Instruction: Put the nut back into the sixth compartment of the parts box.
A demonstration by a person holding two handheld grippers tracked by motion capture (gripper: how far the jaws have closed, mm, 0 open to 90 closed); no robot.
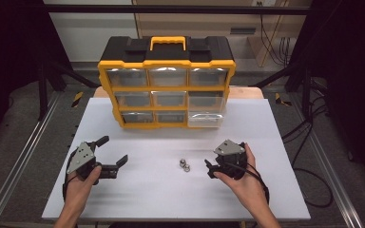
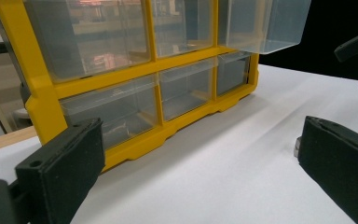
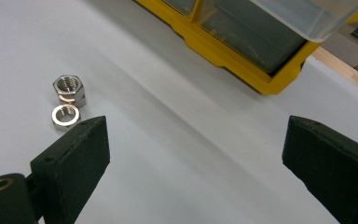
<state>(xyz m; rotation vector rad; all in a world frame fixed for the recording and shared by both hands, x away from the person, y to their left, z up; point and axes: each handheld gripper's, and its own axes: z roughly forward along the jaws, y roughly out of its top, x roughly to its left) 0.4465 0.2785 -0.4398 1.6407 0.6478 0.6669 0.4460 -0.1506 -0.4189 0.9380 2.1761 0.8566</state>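
Resting low on the table, both grippers gape wide, empty, flanking two nuts.

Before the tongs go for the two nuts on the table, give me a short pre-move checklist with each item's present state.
1. Right tongs open, holding nothing: ok.
2. Left tongs open, holding nothing: ok.
3. Two steel nuts lie flat, hole upward, on the white table, close beside each other, apart from both tongs: ok.
4. Bottom right clear drawer of the yellow organizer stands pulled out, ready to receive: ok.
5. Bare table between the right tongs and the nuts: ok.
6. Whether the two nuts touch each other: cannot tell.
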